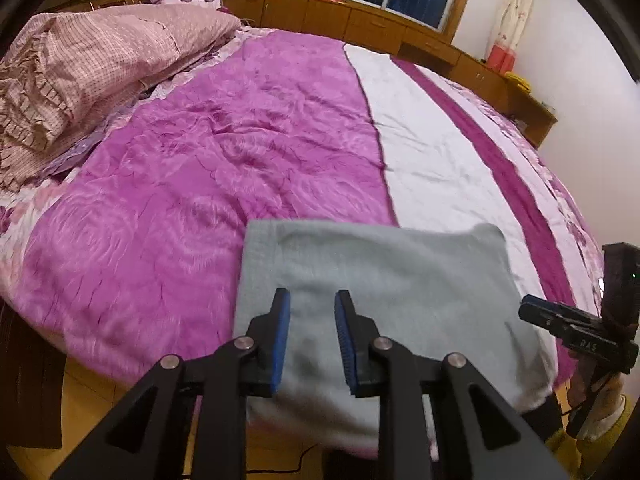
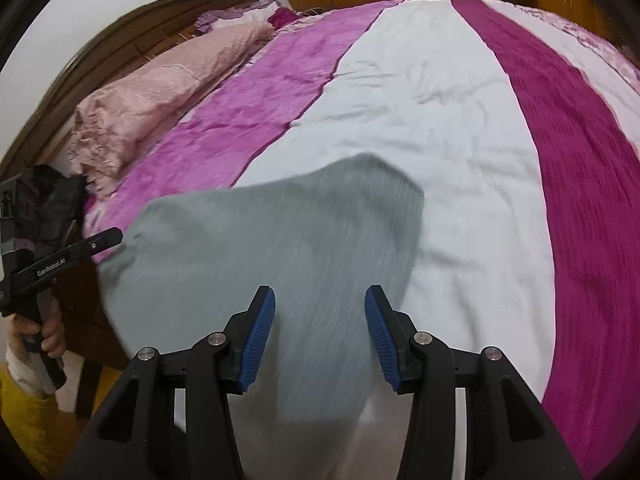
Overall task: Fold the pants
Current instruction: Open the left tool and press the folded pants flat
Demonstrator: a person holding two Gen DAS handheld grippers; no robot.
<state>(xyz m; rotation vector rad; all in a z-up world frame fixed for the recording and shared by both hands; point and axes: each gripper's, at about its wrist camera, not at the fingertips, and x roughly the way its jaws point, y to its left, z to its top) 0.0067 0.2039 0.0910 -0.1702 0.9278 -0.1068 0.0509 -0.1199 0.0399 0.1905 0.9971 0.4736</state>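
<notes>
Pants (image 1: 384, 300): grey, folded flat at the bed's (image 1: 180, 208) near edge. Your left gripper (image 1: 312, 304) and right gripper (image 2: 320, 304) hover over them, jaws apart, empty; left nearer the hemmed side.

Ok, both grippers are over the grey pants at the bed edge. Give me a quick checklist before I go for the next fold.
1. Left gripper open, nothing between its pads: ok.
2. Right gripper open, nothing held: ok.
3. Grey pants lying on the bed cover, already folded to a compact shape: ok.
4. Near edge of the pants fully on the bed: cannot tell, it runs to the bed's edge under the grippers.
5. Pink pillow away from the pants: ok.
6. Pants surface smooth: cannot tell, right wrist view is motion-blurred.
</notes>
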